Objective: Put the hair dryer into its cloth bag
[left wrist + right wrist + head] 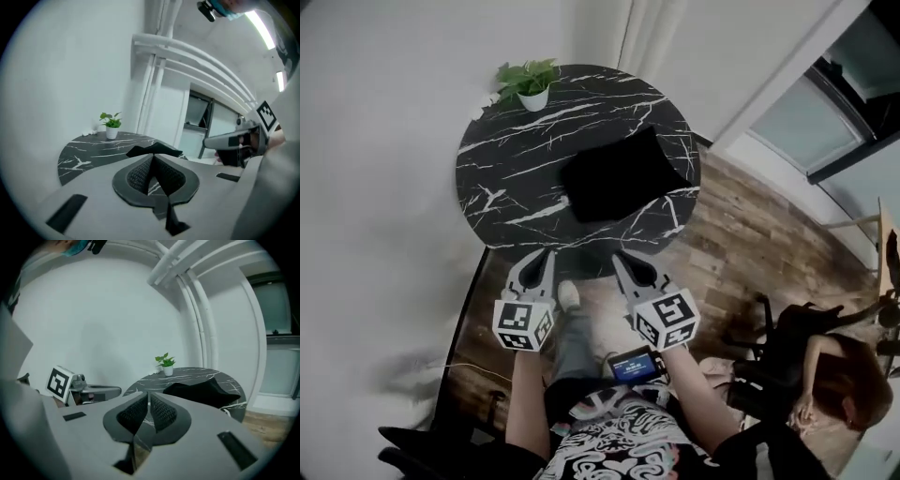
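A black cloth bag (619, 173) lies flat on the round black marble table (502, 183), right of its middle. No hair dryer shows in any view. My left gripper (547, 255) and right gripper (620, 257) hang side by side off the table's near edge, above the floor, both pointing at the table. In the left gripper view the left gripper (152, 157) has its pads together with nothing between them; the bag (167, 150) lies just beyond. In the right gripper view the right gripper (148, 395) is likewise shut and empty, with the bag (201, 391) ahead to the right.
A small potted plant (530, 84) stands at the table's far left edge. White walls rise behind and to the left. Wooden floor (750, 244) runs to the right, where a seated person (834, 389) and a dark chair (769, 366) are.
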